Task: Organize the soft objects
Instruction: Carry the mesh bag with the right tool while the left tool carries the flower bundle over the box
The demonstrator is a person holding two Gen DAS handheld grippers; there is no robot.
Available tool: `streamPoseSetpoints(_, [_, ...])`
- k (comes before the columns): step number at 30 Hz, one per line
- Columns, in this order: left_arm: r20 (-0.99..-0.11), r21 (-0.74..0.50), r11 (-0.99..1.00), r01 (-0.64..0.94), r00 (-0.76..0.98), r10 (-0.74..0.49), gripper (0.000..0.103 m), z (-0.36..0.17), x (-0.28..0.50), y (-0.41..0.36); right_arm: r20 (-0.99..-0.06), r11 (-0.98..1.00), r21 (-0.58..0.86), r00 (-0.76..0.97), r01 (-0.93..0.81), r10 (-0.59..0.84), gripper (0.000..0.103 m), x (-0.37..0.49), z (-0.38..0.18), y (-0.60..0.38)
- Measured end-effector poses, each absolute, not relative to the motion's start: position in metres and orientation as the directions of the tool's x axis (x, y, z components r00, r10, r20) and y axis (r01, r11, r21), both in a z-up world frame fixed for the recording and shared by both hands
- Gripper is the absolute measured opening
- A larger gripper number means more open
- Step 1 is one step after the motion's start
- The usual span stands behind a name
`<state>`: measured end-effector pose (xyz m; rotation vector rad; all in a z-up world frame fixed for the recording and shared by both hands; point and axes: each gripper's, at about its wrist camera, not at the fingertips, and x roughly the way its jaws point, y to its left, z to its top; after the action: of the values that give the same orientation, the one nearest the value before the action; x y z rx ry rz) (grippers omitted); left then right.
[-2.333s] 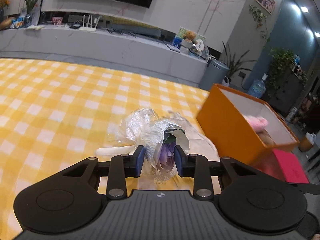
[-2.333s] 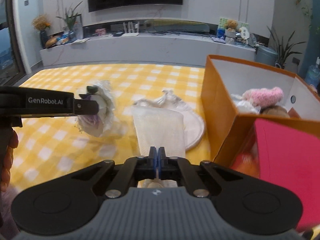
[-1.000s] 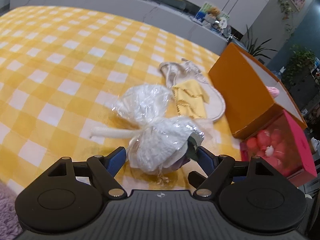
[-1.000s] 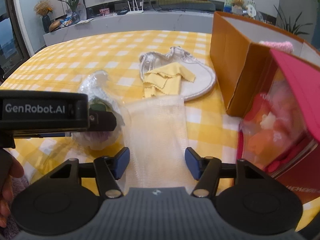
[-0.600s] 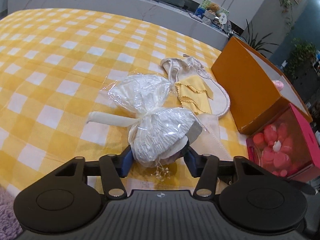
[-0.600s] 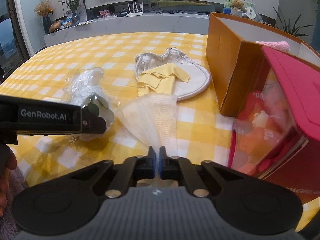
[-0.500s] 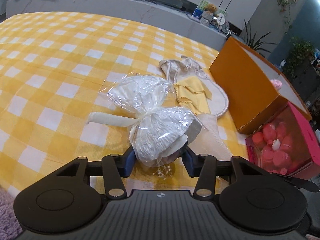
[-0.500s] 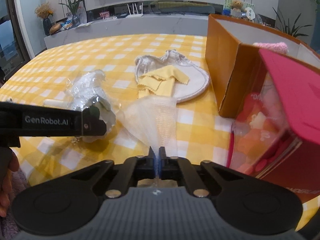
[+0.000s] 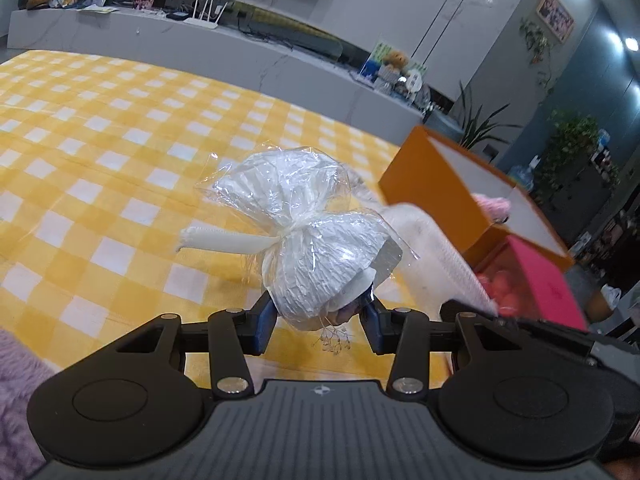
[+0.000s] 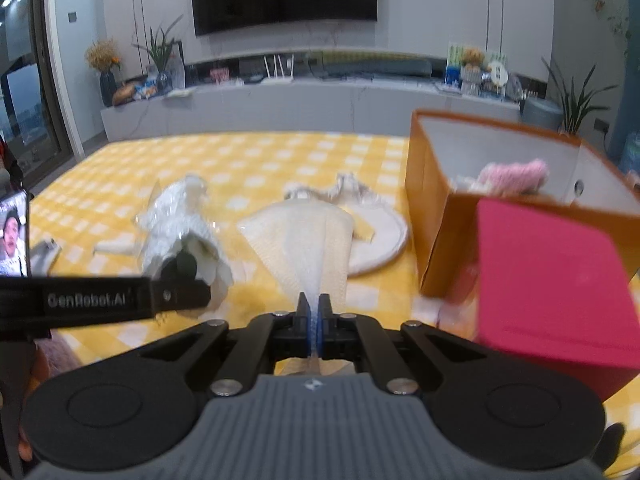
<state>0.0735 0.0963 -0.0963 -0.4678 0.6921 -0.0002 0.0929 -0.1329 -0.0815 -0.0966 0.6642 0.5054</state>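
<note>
Cellophane is slippery: your left gripper (image 9: pixel 318 320) clamps the wrapped bouquet (image 9: pixel 308 236), your right gripper (image 10: pixel 314 316) pinches the gauze cloth (image 10: pixel 308 236); either could slip short of the orange box (image 10: pixel 436 216).

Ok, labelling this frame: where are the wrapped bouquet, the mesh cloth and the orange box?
wrapped bouquet (image 9: pixel 320 256), left wrist view, on its white paper wrap.
mesh cloth (image 10: pixel 308 240), right wrist view, on its spread middle.
orange box (image 10: pixel 434 200), right wrist view, on its near side wall.

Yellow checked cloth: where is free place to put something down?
The checked cloth is bare left of and behind the wrapped bouquet. It is crowded toward the orange box: round bib, mesh cloth and pink box lie close together.
</note>
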Motion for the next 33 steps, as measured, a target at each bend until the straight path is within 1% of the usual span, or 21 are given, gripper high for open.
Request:
streamPoseSetpoints(8, [-0.526, -0.429, 0.902, -0.049, 0.826, -0.205, 0.051, -0.052, 0.065, 0.072, -0.509, 0.882, 0.048, 0.748, -0.47, 0.426, 0.0, 0.081, -0.031, -0.158])
streamPoseSetpoints(11, [-0.525, -0.415, 0.91, -0.02, 0.822, -0.221, 0.051, -0.037, 0.071, 0.057, -0.48, 0.893, 0.03, 0.777, -0.449, 0.407, 0.0, 0.082, -0.015, -0.176])
streamPoseSetpoints(14, [-0.51, -0.426, 0.904, 0.034, 0.816, -0.272, 0.051, -0.026, 0.083, 0.042, -0.46, 0.908, -0.006, 0.808, -0.419, 0.369, 0.0, 0.084, -0.002, -0.198])
streamPoseSetpoints(20, [-0.499, -0.389, 0.908, 0.157, 0.792, -0.351, 0.051, -0.009, 0.119, 0.0, -0.466, 0.936, -0.015, 0.831, -0.351, 0.304, 0.0, 0.104, 0.016, -0.241])
streamPoseSetpoints(28, [-0.536, -0.35, 0.899, 0.262, 0.732, -0.422, 0.051, -0.002, 0.179, -0.049, -0.482, 0.956, -0.068, 0.849, -0.284, 0.218, 0.0, 0.147, 0.026, -0.274])
streamPoseSetpoints(33, [-0.583, -0.321, 0.9, 0.295, 0.687, -0.433, 0.051, -0.008, 0.209, -0.069, -0.529, 0.967, -0.057, 0.828, -0.25, 0.183, 0.0, 0.186, 0.02, -0.291])
